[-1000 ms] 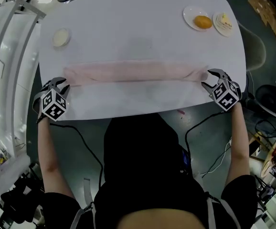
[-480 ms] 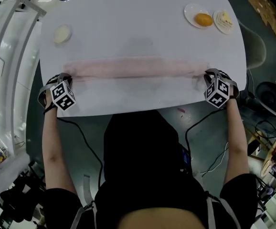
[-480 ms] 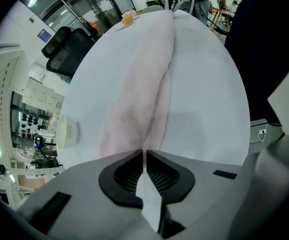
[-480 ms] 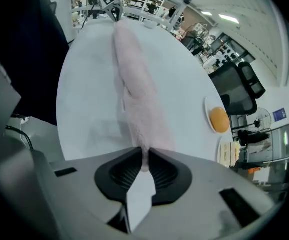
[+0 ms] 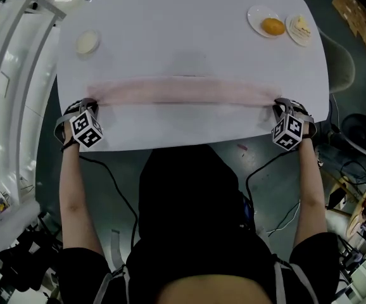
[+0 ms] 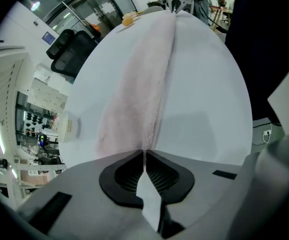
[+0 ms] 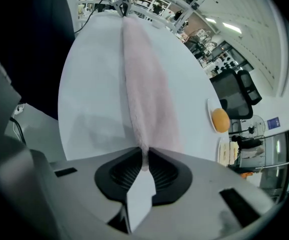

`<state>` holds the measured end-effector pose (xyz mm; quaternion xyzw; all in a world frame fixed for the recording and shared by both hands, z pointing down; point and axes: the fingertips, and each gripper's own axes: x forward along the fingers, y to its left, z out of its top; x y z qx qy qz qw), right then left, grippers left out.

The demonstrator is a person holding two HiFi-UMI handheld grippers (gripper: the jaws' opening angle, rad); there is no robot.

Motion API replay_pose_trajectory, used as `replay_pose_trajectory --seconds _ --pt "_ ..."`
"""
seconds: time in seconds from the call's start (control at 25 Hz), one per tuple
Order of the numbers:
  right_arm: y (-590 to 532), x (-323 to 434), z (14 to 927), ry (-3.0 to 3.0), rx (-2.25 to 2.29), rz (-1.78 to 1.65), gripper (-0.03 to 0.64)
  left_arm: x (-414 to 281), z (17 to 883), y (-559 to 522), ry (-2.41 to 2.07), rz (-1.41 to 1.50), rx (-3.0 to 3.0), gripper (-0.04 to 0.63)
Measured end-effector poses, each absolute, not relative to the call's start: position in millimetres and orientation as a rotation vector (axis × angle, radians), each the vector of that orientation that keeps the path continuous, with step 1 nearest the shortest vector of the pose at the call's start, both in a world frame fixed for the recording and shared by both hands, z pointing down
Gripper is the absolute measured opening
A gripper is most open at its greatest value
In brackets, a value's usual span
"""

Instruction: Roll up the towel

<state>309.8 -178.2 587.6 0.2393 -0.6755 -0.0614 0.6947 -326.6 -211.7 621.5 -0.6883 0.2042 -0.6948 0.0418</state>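
Note:
A long pale pink towel (image 5: 183, 92) lies folded in a narrow strip across the white table (image 5: 189, 24), left to right. My left gripper (image 5: 87, 104) is shut on the strip's left end; in the left gripper view the towel (image 6: 139, 84) runs away from the closed jaws (image 6: 143, 154) with its near edge pinched. My right gripper (image 5: 278, 106) has just been closing and is shut on the right end; in the right gripper view the towel (image 7: 147, 79) runs down into the jaws (image 7: 144, 158), with pink cloth between the pads.
A small white dish (image 5: 87, 42) sits at the table's far left. Two plates stand at the far right, one with an orange (image 5: 272, 25), one with a piece of cake (image 5: 299, 29). The table's near edge runs just behind both grippers. A dark chair (image 5: 363, 132) stands at the right.
Both grippers have moved in from the near corners to the towel's two ends, sunk toward the table and closed on them. The towel now lies straighter and tauter.

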Motion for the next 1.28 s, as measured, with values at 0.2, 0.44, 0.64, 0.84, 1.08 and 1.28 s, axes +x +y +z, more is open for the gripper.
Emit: replay_pose_trajectory --seconds 0.2,0.44,0.64,0.84,1.08,1.28 --pt "-174.1 310.7 592.9 -1.531 0.6 -0.062 0.088 -327.6 608.2 -202.3 0.698 -2.073 -2.219 0.026" --pt "-174.7 316.3 583.4 -1.561 0.623 0.124 0.312 -364.3 586.1 -197.4 0.871 -2.151 -2.344 0.239" --pt "-174.1 322.4 550.9 -1.678 0.815 0.33 0.407 -388.2 558.7 -195.0 1.081 -2.065 -2.42 0.239" --pt "-189.3 296.3 485.3 -1.903 1.081 0.424 0.407 -354.3 512.9 -207.4 1.289 -1.702 -2.686 0.239" --pt "-220.2 211.7 401.3 -2.29 1.295 0.45 0.407 -266.0 442.6 -234.4 1.362 -1.014 -3.011 0.239" --pt "-229.4 153.9 362.0 -2.502 1.459 0.503 0.407 -189.8 378.4 -247.9 1.323 -0.374 -3.199 0.239"
